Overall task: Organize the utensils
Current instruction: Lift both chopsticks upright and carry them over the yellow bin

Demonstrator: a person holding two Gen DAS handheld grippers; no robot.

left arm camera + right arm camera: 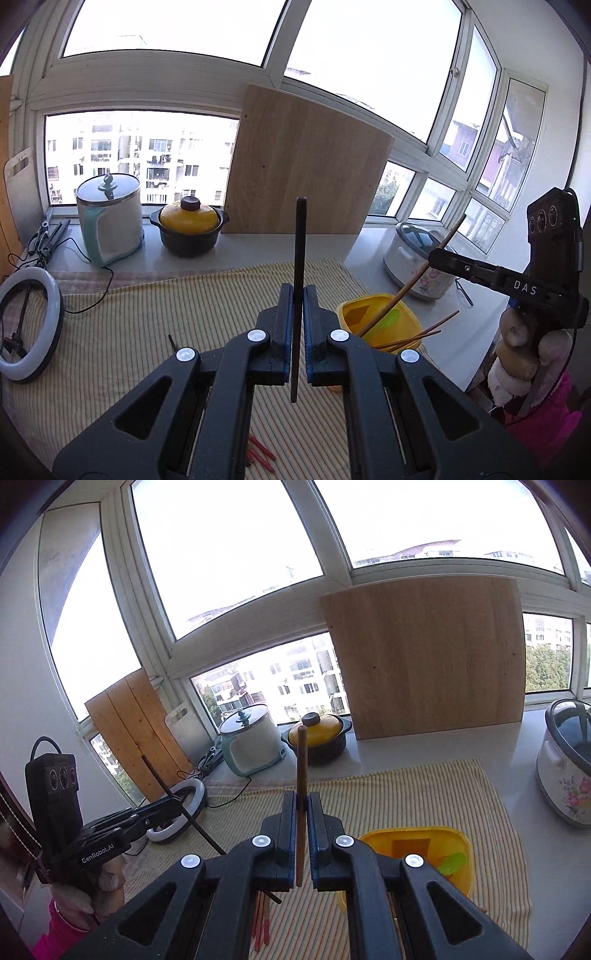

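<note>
Reading "DAS" on one side and "GenRobot.AI" on the other, the grippers carry the only legible writing. The left gripper (298, 291) is clamped on a dark chopstick (300, 236) pointing to twelve o'clock. The right gripper (303, 801) pinches a brown chopstick (301, 760) likewise. At four o'clock of the left gripper, a yellow tub (384, 314) holds more brown chopsticks (410, 338). Red chopsticks (260, 919) lie on the striped cloth (406, 790).

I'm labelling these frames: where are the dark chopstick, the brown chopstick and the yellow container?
dark chopstick (300, 240): left wrist view, upper shaft above the tool.
brown chopstick (301, 760): right wrist view, upper shaft.
yellow container (463, 843): right wrist view, right rim.
</note>
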